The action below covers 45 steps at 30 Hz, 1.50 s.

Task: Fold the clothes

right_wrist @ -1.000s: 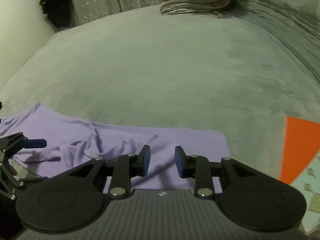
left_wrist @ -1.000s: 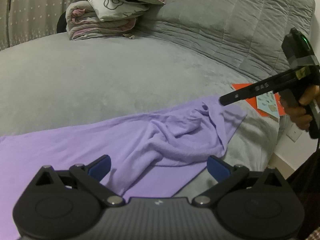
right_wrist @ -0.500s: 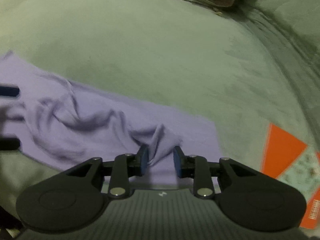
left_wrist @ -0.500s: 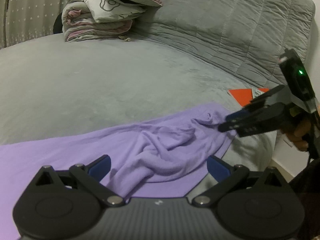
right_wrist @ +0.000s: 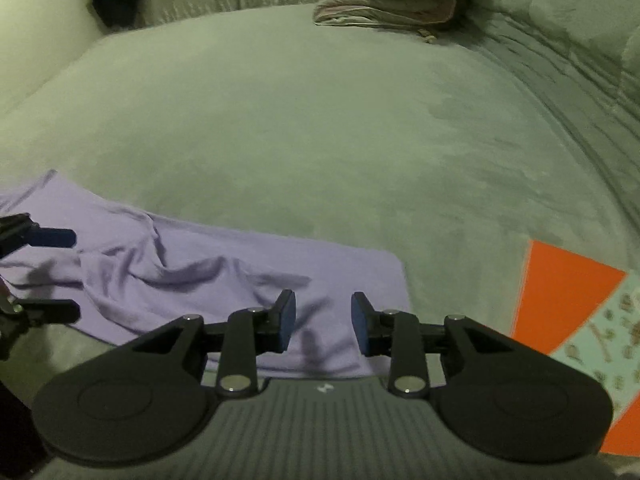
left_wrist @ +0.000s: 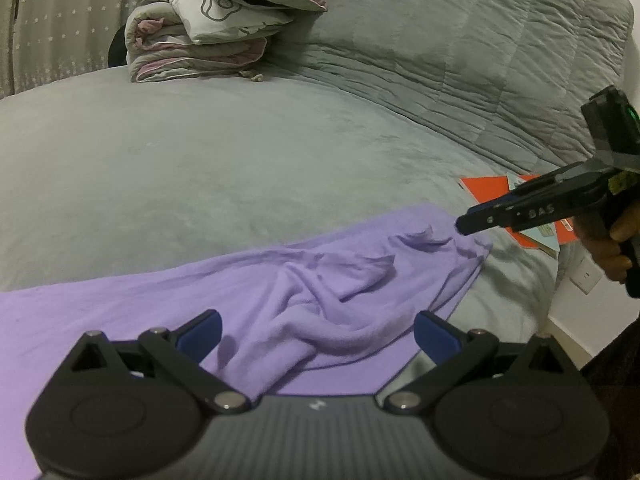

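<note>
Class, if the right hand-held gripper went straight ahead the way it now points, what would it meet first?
Probably the crumpled purple garment lying between and ahead of the right hand-held gripper; beyond that, only grey bed cover, though depth is unclear.

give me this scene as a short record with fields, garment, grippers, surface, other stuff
garment: purple garment, spread on the bed, rumpled in the middle
left gripper: open, low over the garment, holding nothing
right gripper: open, above the garment's corner, holding nothing
surface: grey bed cover
other: folded bedding stack at the far side; orange card beside the garment
fold state: not yet folded
</note>
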{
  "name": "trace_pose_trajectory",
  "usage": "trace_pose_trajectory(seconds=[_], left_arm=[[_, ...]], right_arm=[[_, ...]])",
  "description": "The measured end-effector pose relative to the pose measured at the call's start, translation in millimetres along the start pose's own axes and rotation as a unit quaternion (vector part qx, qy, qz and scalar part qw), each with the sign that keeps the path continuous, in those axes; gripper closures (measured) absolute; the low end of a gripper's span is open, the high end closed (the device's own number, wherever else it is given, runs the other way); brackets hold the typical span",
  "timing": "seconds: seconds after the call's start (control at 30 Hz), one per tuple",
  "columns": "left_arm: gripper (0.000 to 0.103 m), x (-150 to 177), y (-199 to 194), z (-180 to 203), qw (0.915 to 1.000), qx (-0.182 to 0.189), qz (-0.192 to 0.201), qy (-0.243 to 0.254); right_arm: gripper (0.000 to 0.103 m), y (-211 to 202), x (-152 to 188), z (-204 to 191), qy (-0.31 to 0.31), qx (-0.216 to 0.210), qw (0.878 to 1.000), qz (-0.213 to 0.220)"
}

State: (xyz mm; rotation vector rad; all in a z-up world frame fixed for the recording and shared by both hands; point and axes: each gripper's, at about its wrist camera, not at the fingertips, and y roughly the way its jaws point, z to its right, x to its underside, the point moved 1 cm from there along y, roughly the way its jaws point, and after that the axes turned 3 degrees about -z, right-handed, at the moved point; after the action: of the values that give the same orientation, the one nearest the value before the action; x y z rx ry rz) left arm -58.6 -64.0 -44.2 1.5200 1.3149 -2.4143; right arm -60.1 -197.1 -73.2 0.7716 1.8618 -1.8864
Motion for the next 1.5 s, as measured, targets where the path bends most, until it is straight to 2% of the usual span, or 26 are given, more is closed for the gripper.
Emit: trace_pose_trajectory(seconds=[0.1,0.23,0.37,0.43,0.53,0.6,0.7,0.93,1.07,1.13,1.17,1.2,1.23,1.27,1.33,1.5], left_arm=[[0.001,-2,0,-1,1.0000,0.001,0.004,-0.006],[0.001,-9,1,1,1.0000,0.005,0.007,-0.004],[0.018,-29,10,11,0.9996,0.026,-0.010,0.012],[0.020,-42,18,18,0.9985,0.047,-0.023,0.016],[0.037,-61,41,29,0.9966,0.059,-0.051,0.028],[0.060,-72,61,32,0.9955,0.056,-0.073,0.022],[0.074,-83,84,35,0.9922,0.078,-0.098,0.004],[0.076,-96,116,49,0.9815,0.134,-0.132,-0.036],[0.076,-101,129,56,0.9804,0.127,-0.144,-0.043],[0.078,-101,131,59,0.9810,0.124,-0.142,-0.046],[0.085,-101,132,60,0.9813,0.122,-0.141,-0.047],[0.099,-102,133,62,0.9816,0.120,-0.141,-0.048],[0.101,-102,134,63,0.9819,0.119,-0.140,-0.049],[0.101,-102,135,64,0.9821,0.117,-0.139,-0.050],[0.101,-102,137,67,0.9827,0.113,-0.137,-0.052],[0.102,-111,137,79,0.9869,0.113,-0.105,-0.046]], right_arm=[[0.070,9,-1,-2,-0.009,0.003,1.000,-0.002],[0.070,1,-1,2,-0.008,0.000,1.000,-0.017],[0.070,-2,7,14,0.015,-0.015,1.000,-0.021],[0.070,2,11,17,0.023,-0.025,0.999,-0.026],[0.070,7,16,14,0.012,-0.025,0.999,-0.028],[0.071,4,17,13,0.003,-0.023,0.999,-0.025],[0.071,2,19,15,0.006,-0.035,0.999,-0.021],[0.078,1,20,37,0.049,-0.068,0.996,-0.026],[0.080,2,21,50,0.090,-0.086,0.992,-0.022],[0.080,2,22,51,0.088,-0.085,0.992,-0.019],[0.080,3,23,48,0.082,-0.083,0.993,-0.018],[0.080,4,23,46,0.074,-0.079,0.994,-0.017],[0.080,5,23,44,0.066,-0.076,0.995,-0.016],[0.084,5,23,42,0.058,-0.073,0.996,-0.016],[0.102,4,24,38,0.043,-0.066,0.997,-0.015],[0.102,-14,23,43,0.043,-0.062,0.997,0.003]])
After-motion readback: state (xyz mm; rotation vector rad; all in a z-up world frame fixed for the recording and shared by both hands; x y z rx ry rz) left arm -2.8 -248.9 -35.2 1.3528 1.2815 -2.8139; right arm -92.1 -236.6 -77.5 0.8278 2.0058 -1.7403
